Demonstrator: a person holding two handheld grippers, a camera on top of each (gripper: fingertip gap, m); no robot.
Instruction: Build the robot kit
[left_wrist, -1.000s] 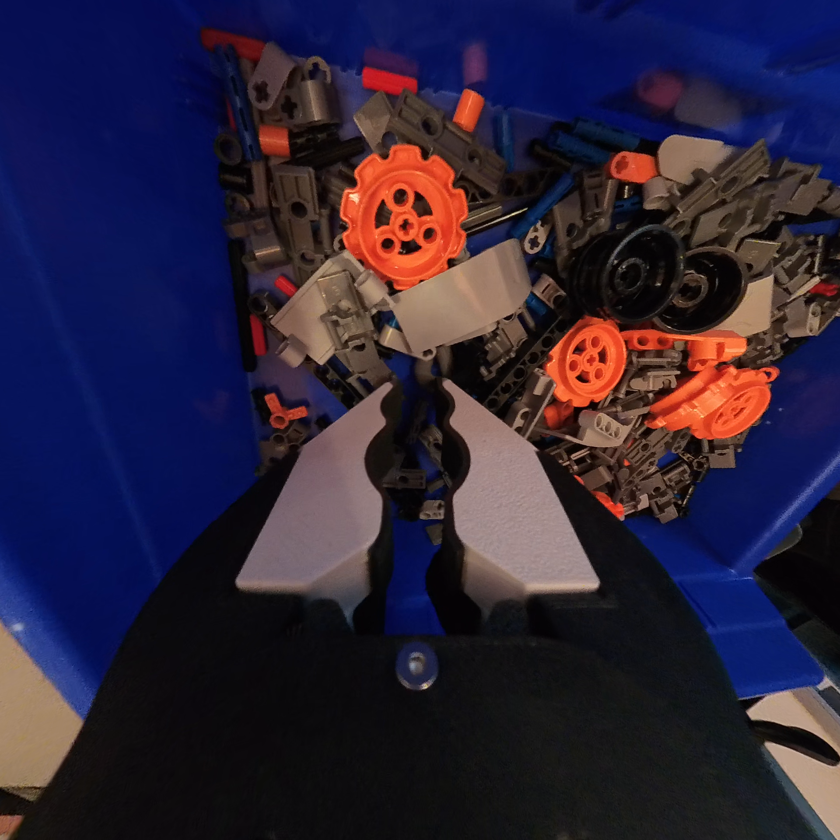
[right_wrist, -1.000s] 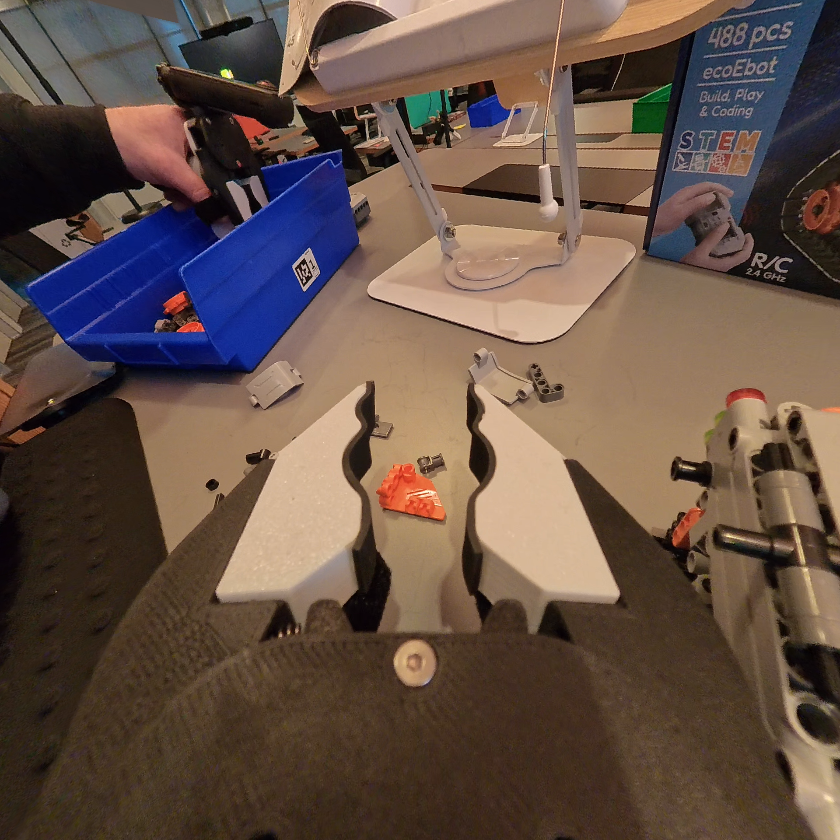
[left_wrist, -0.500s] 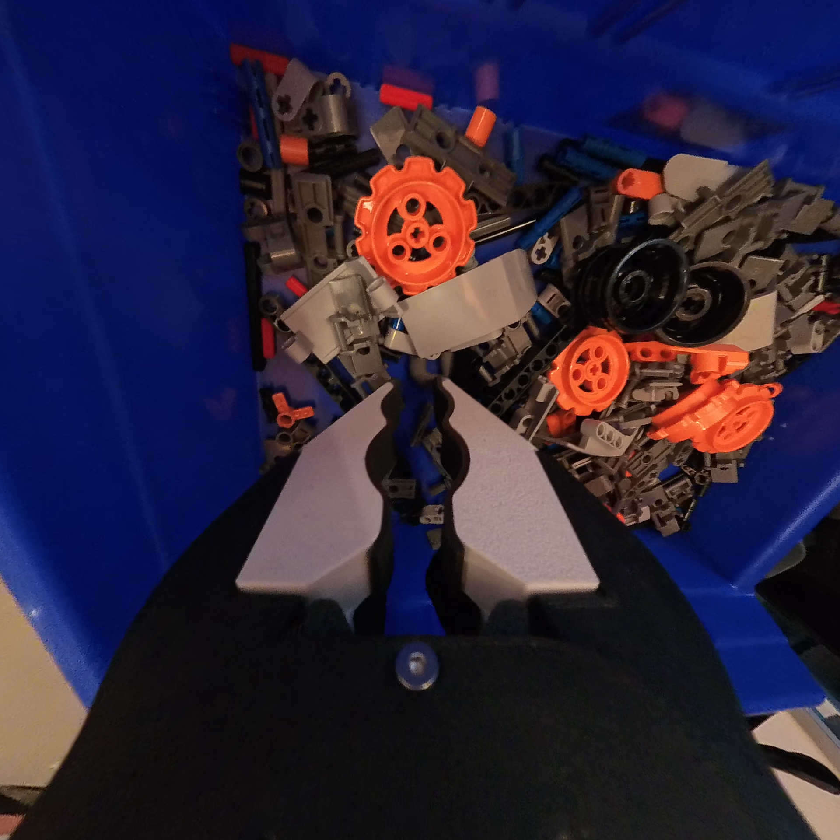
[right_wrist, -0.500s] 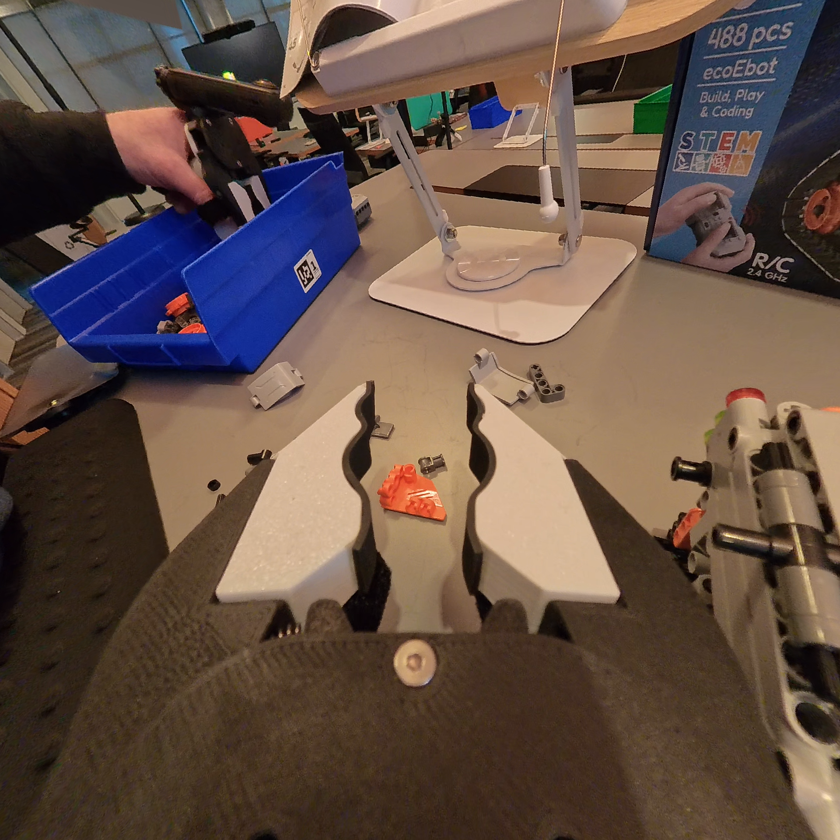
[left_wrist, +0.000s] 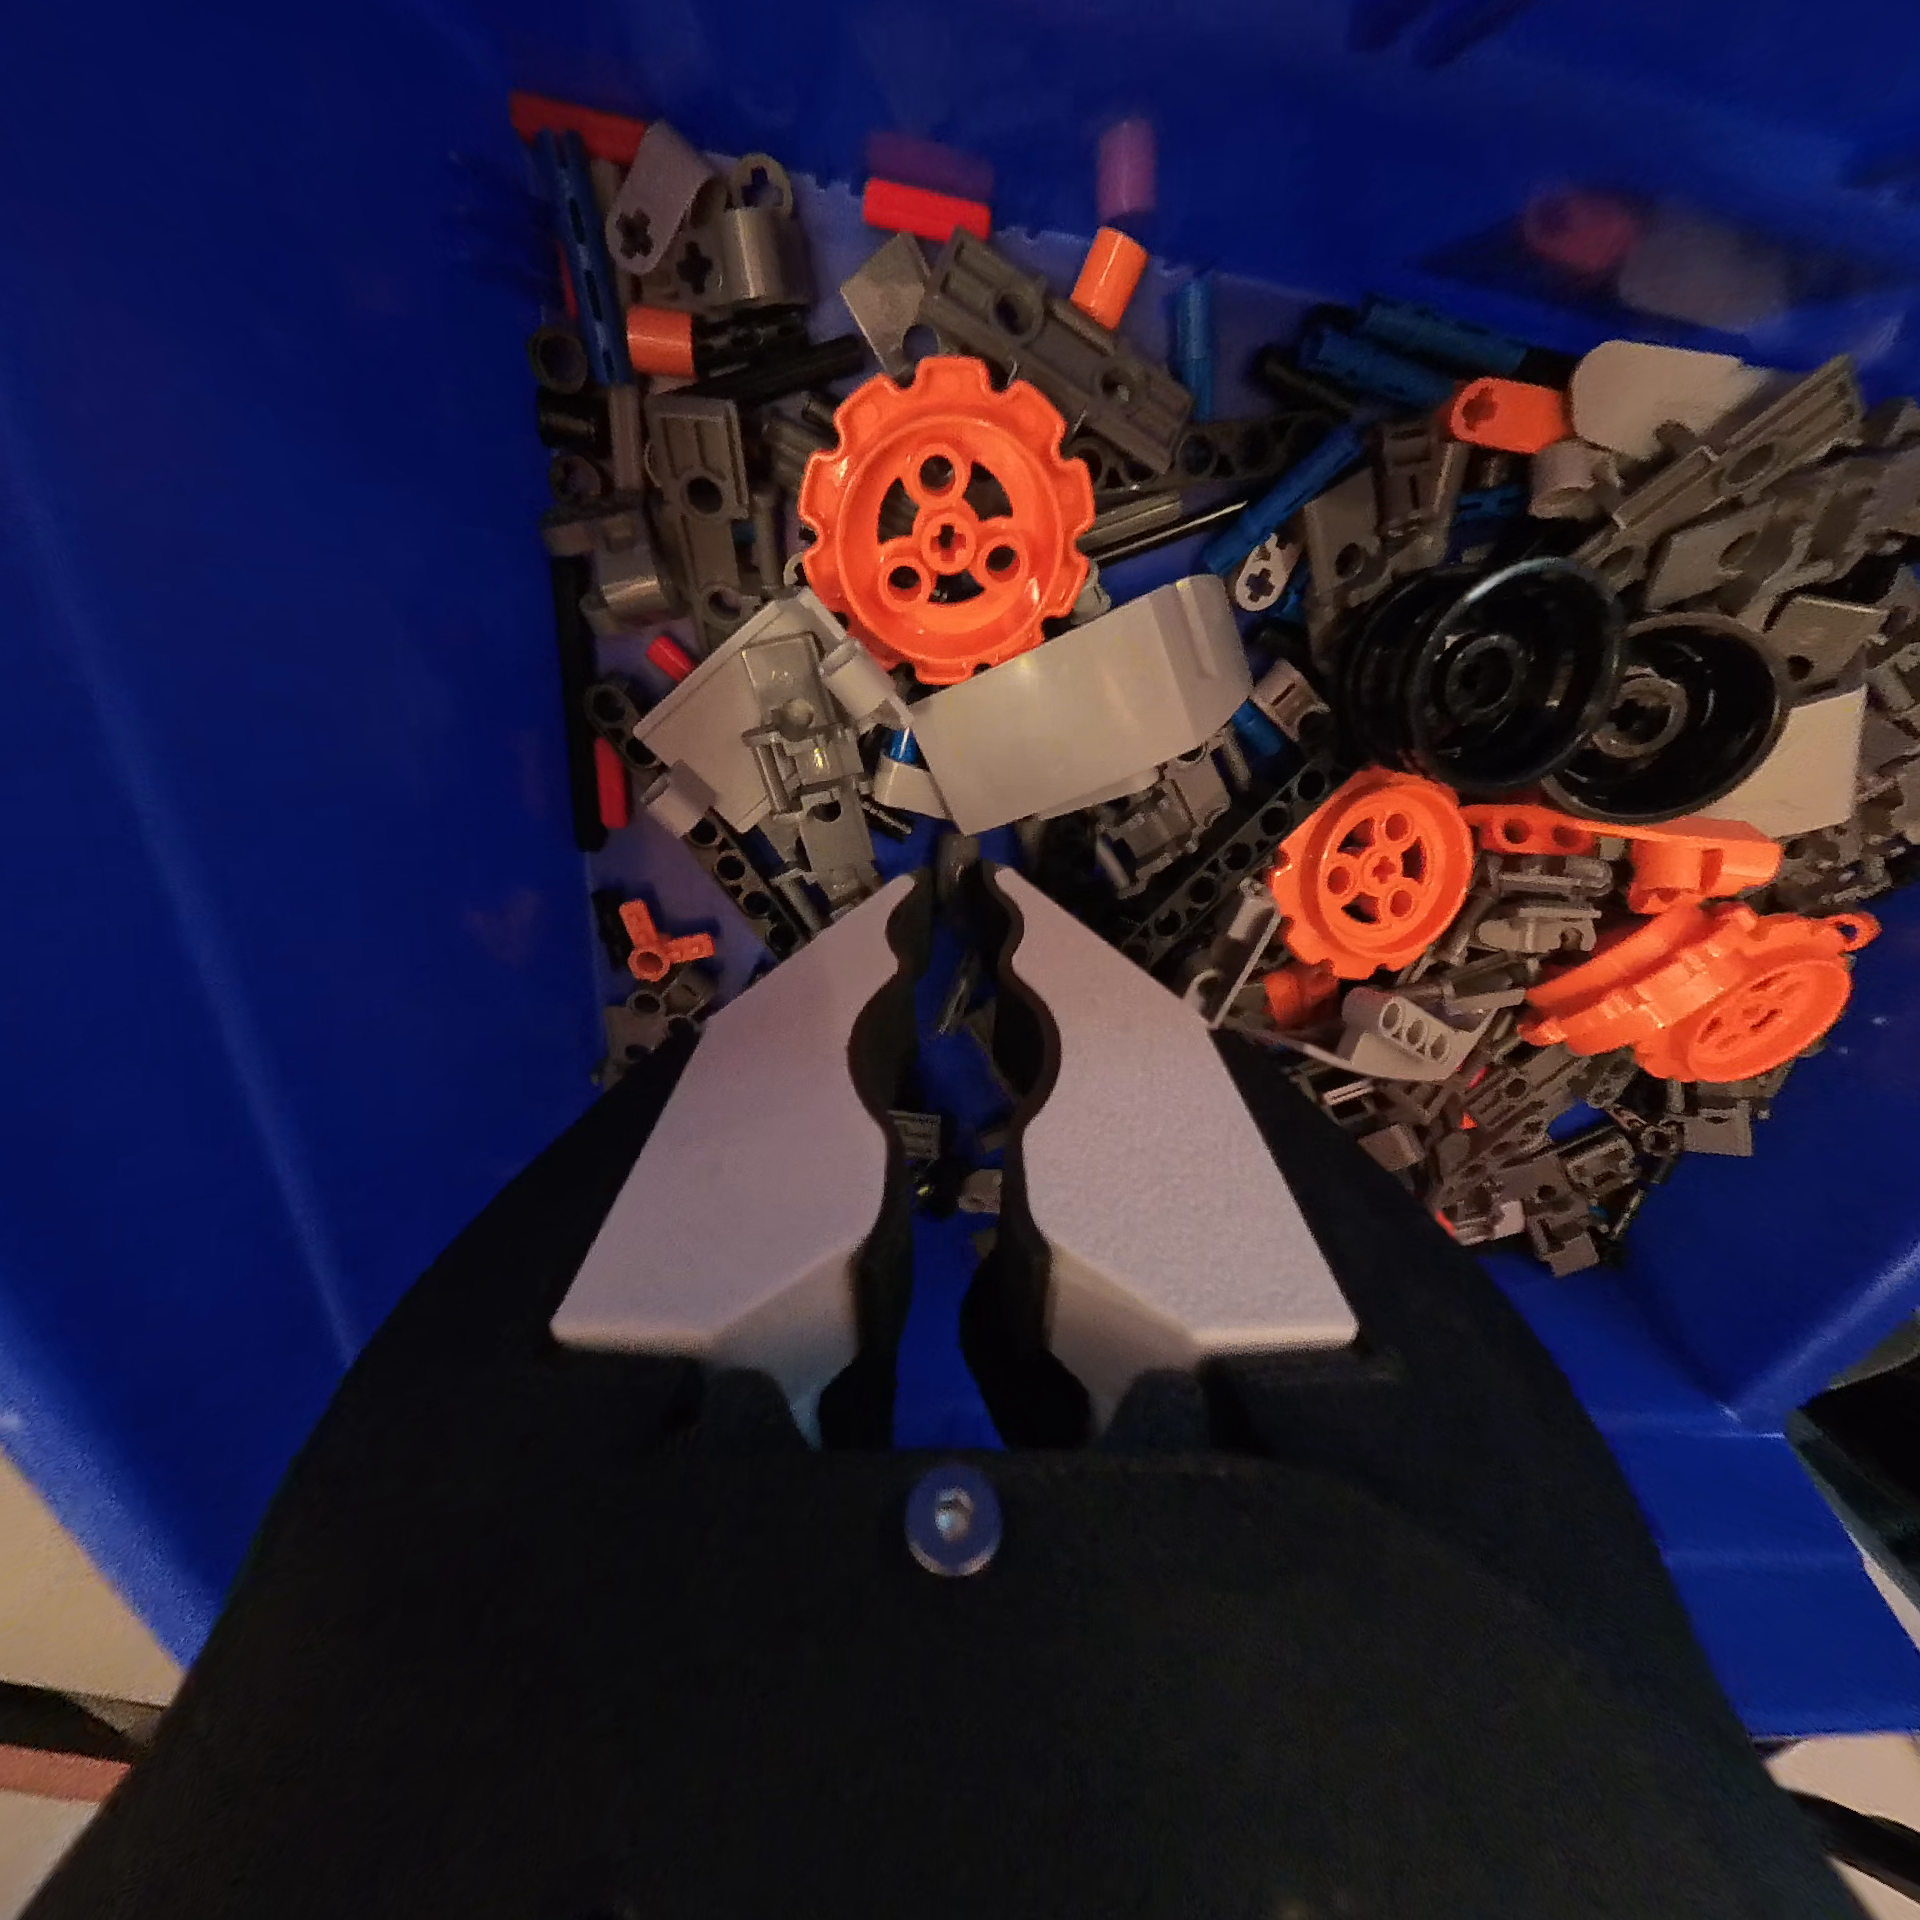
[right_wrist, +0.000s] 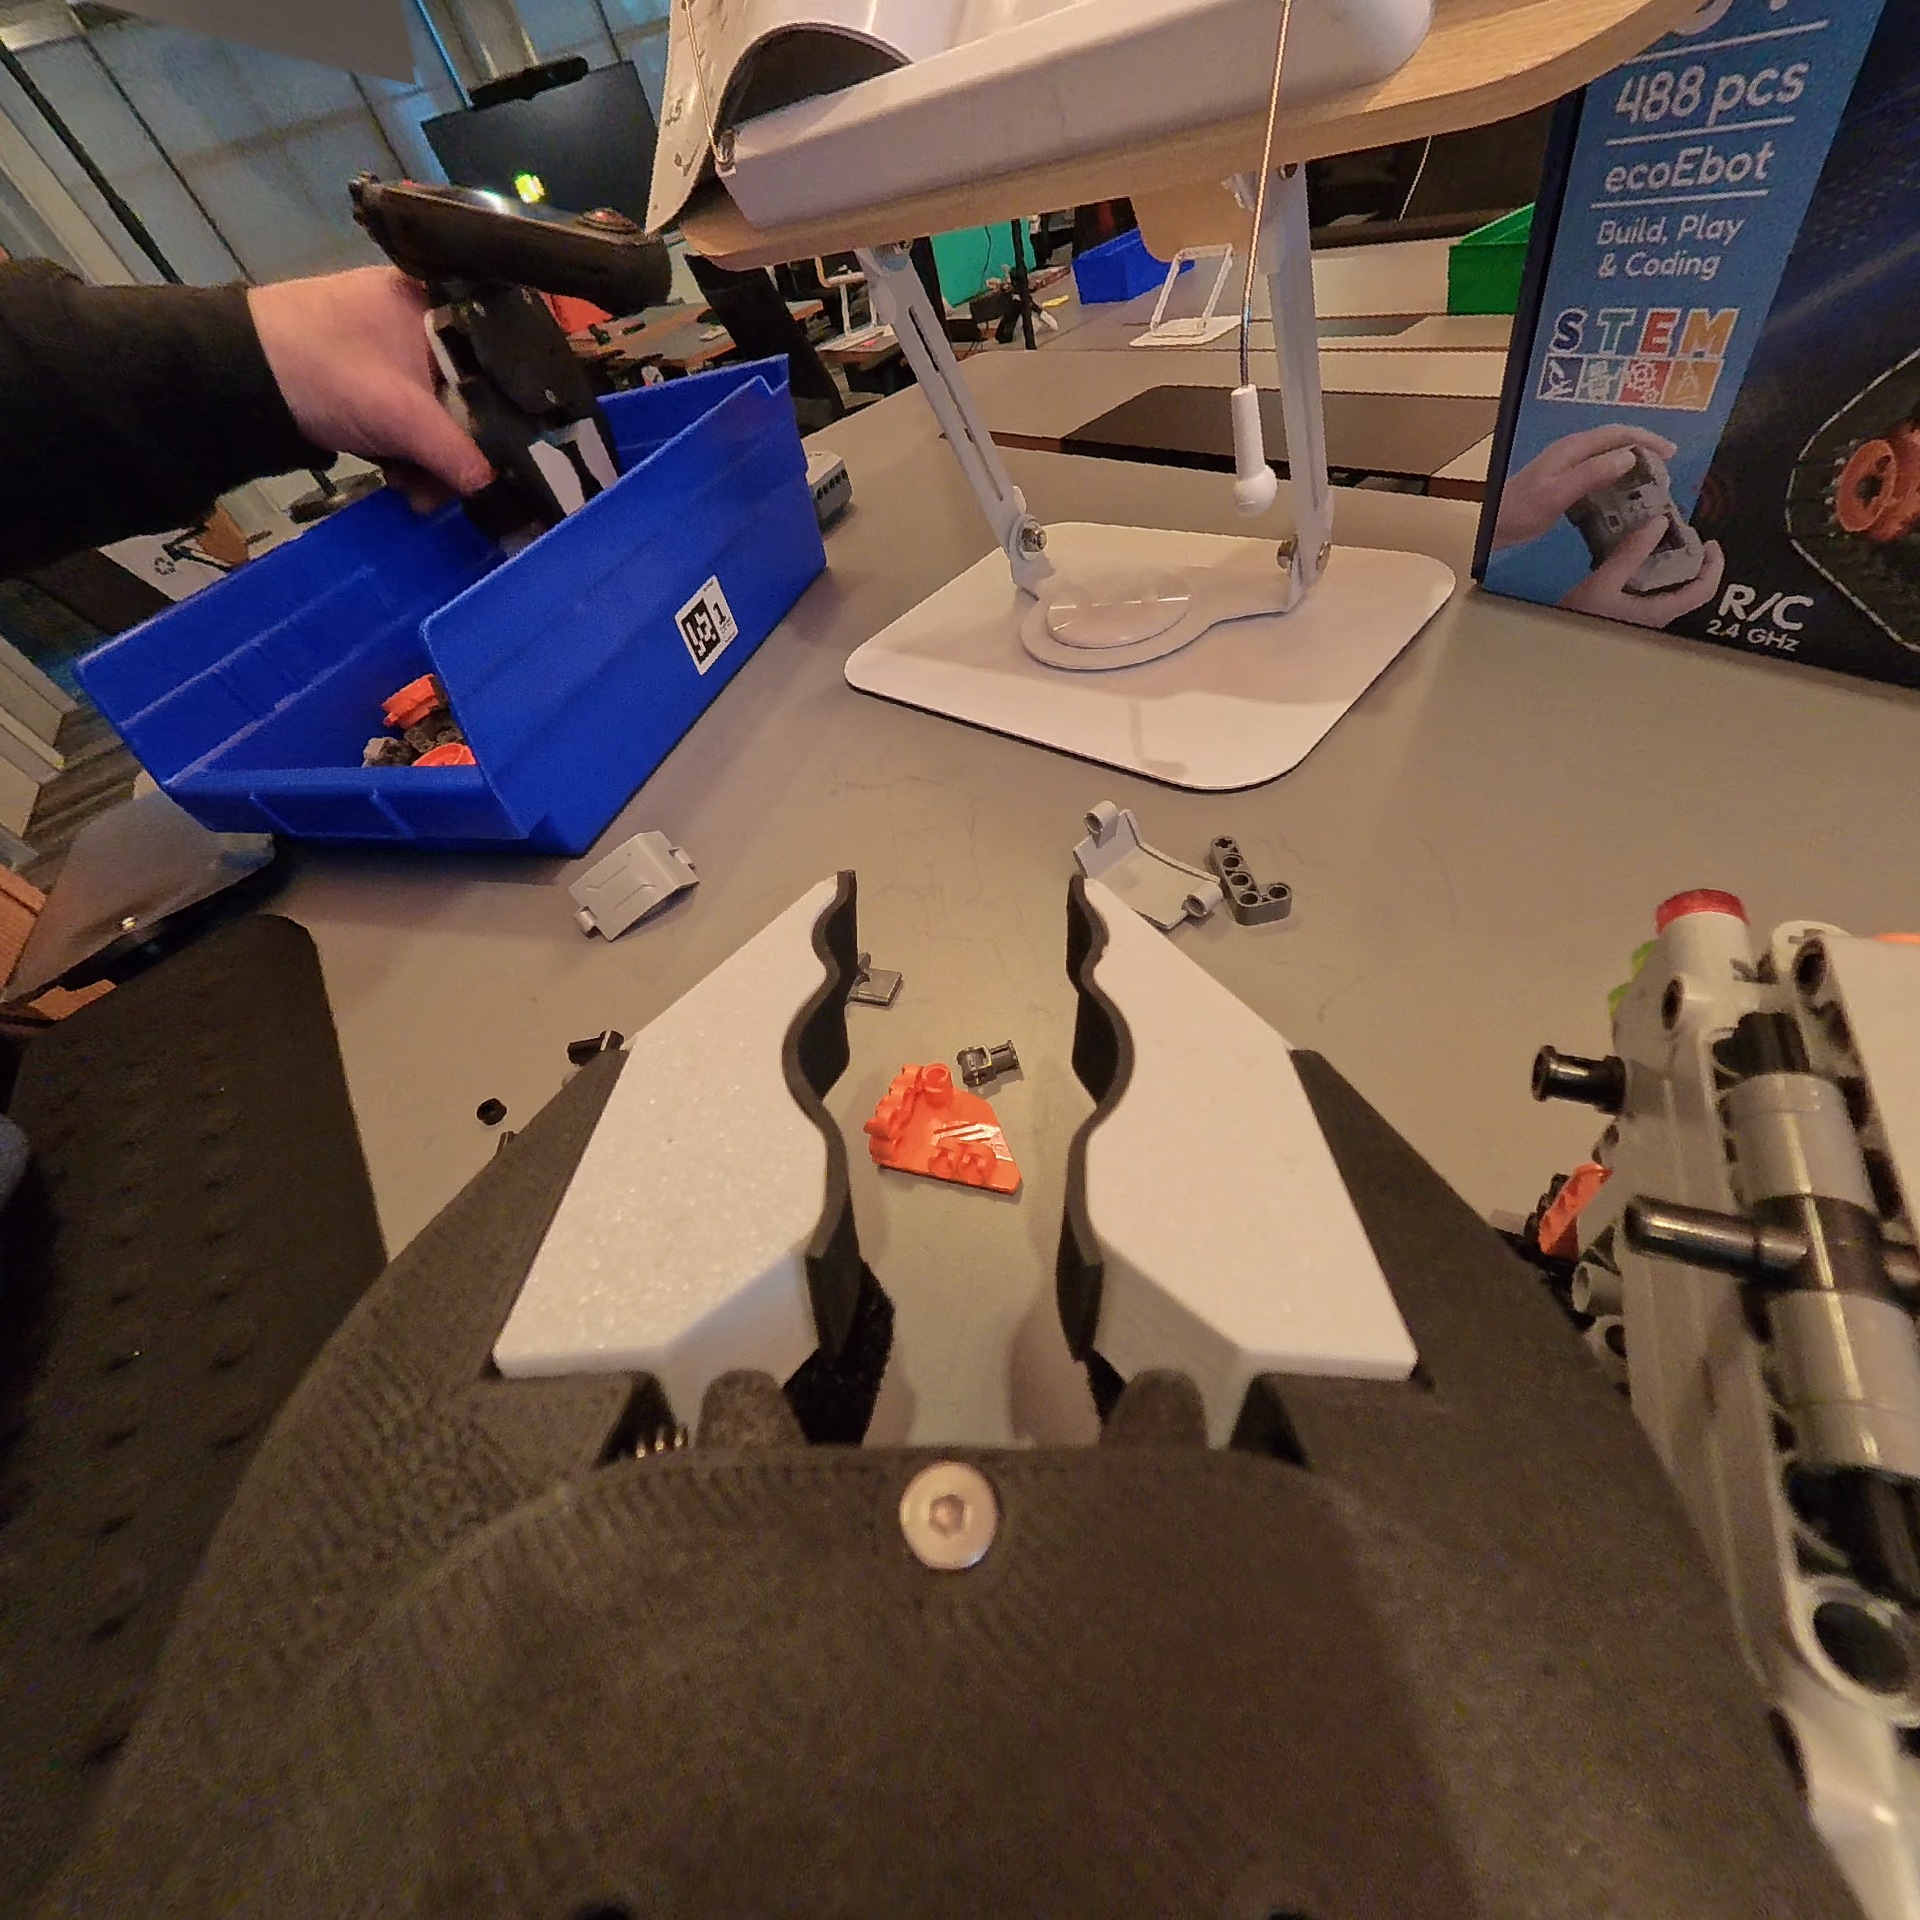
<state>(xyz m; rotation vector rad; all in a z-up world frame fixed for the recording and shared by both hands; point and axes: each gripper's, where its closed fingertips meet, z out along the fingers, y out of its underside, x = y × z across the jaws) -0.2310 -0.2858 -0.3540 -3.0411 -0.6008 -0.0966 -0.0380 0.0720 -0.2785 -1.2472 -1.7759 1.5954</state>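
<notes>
**A:** Where was the left claw (left_wrist: 958, 904)?

**B:** Down inside the blue bin (left_wrist: 260, 727), over a heap of grey, black, blue and orange building parts. Its jaws stood almost together, with only a thin gap between them. A small dark grey piece (left_wrist: 954, 868) sat right at the tips, but I couldn't tell whether it was pinched or just lying behind them.

**A:** What lay around it?

**B:** Just beyond the tips was a light grey curved panel (left_wrist: 1081, 717), and a large orange gear (left_wrist: 948, 520) overlapped its far edge. To the right were two black wheels (left_wrist: 1486, 675), with a smaller orange gear (left_wrist: 1377, 873) nearer than them.

**A:** And the right claw (right_wrist: 961, 904)?

**B:** It was wide open and empty above the grey bench (right_wrist: 1351, 883). An orange wedge piece (right_wrist: 943, 1138) lay on the bench between its fingers, touching neither, with a tiny dark connector (right_wrist: 987, 1060) just beyond it. A partly built grey model (right_wrist: 1766, 1195) stood at the near right.

**A:** Anything farther off?

**B:** The bin stood at the far left, where a hand (right_wrist: 364, 384) held the other claw. A white stand (right_wrist: 1143, 665) was behind.
</notes>
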